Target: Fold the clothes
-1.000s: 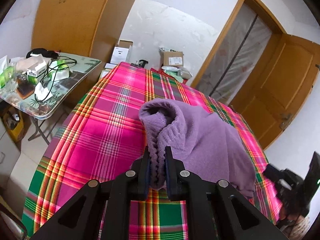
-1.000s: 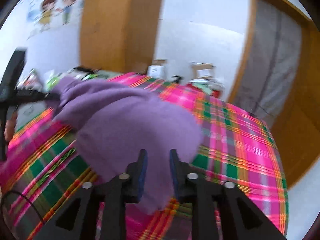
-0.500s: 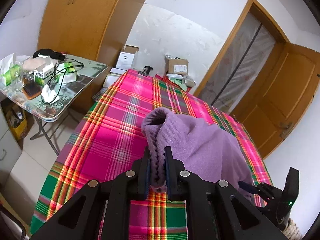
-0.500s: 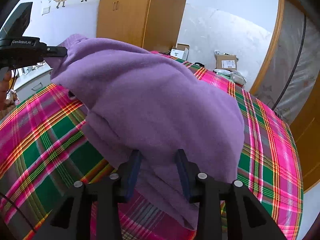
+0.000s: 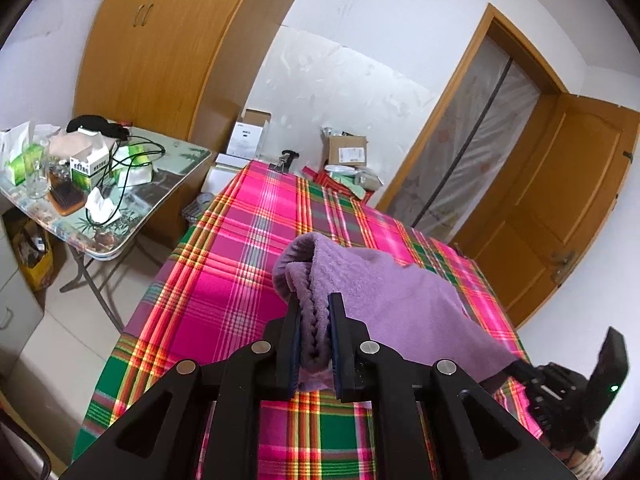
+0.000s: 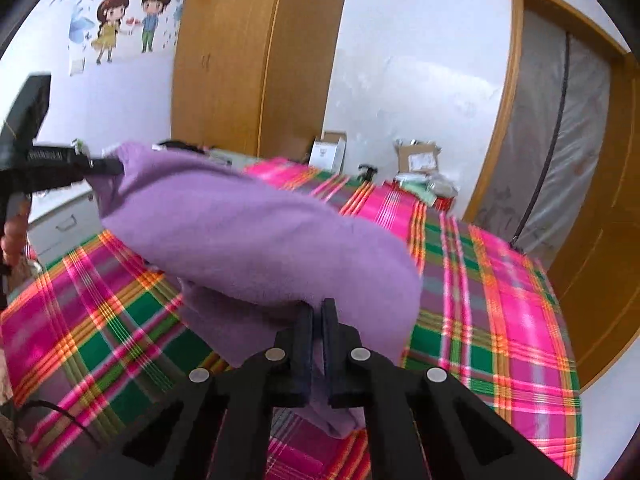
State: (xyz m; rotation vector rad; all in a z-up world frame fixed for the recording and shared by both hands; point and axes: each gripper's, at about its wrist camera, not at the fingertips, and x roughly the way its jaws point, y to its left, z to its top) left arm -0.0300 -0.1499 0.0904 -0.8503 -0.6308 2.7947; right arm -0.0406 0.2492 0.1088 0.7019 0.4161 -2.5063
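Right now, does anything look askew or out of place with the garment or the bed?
Nothing stands out. The purple garment hangs lifted between the left hand-held gripper and the right hand-held gripper, both shut on its edges, above the plaid bedspread. The side table is cluttered, but nothing there looks spilled.

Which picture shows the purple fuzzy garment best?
The right wrist view: the purple garment spans it, stretched between the left tool and right tool above the plaid cloth. The left wrist view shows mainly a bunched edge.
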